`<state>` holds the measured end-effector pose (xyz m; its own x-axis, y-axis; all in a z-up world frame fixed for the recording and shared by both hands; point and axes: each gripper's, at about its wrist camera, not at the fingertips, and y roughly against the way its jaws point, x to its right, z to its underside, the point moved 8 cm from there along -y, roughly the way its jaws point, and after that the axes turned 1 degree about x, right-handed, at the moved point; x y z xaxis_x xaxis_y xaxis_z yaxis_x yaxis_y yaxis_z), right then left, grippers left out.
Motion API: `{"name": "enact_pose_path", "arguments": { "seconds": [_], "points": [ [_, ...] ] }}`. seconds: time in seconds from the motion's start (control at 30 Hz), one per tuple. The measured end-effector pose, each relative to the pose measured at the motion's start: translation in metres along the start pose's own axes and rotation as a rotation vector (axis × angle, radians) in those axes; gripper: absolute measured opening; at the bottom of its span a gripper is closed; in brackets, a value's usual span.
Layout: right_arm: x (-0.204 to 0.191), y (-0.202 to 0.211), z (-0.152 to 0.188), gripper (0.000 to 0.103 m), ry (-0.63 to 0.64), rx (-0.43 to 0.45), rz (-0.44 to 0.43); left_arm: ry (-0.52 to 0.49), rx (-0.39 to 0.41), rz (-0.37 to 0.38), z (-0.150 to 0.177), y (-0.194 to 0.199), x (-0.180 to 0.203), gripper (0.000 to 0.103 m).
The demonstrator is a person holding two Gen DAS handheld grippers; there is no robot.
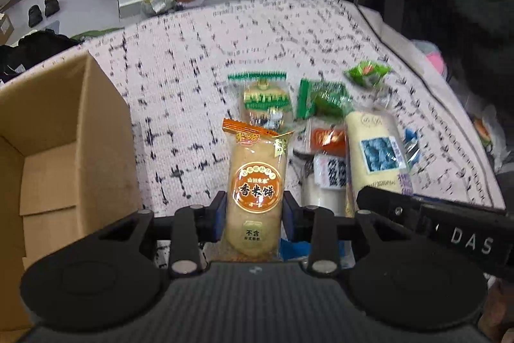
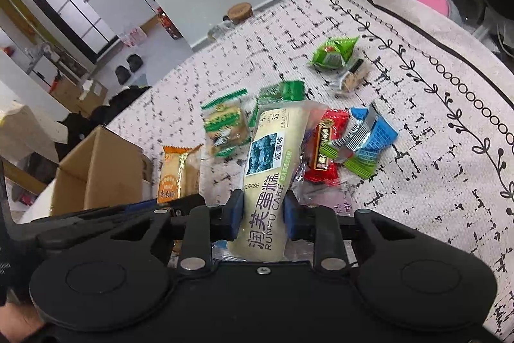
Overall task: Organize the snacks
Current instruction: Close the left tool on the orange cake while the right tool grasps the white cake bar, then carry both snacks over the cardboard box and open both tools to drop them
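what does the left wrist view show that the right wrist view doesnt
Only the left wrist view: the left tongs shut on the orange rice cracker packet, and the brown cardboard box's open inside.

Only the right wrist view: the right tongs shut on the cream blueberry cake packet, plus a blue foil packet and a red packet.

Both: the cracker packet, cake packet, box, and green-striped snack packet on the patterned cloth.
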<state>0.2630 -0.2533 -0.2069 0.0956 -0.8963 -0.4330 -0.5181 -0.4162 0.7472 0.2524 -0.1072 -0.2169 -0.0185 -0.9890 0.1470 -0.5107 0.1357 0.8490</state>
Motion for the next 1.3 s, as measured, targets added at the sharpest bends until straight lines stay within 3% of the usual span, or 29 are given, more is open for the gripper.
{"name": "enact_pose_path", "arguments": {
  "seconds": [0.67, 0.97, 1.3],
  "points": [
    [-0.064, 0.025, -0.022, 0.025, 0.075, 0.111, -0.090, 0.069, 0.192, 0.051, -0.032, 0.084, -0.029, 0.034],
    [-0.106, 0.020, -0.025, 0.025, 0.146, 0.127, -0.158, 0.139, 0.251, 0.019, -0.034, 0.112, -0.071, 0.034],
    [-0.156, -0.001, -0.010, 0.025, 0.207, 0.088, -0.213, 0.222, 0.254, -0.039, -0.022, 0.122, -0.129, 0.034]
  ]
}}
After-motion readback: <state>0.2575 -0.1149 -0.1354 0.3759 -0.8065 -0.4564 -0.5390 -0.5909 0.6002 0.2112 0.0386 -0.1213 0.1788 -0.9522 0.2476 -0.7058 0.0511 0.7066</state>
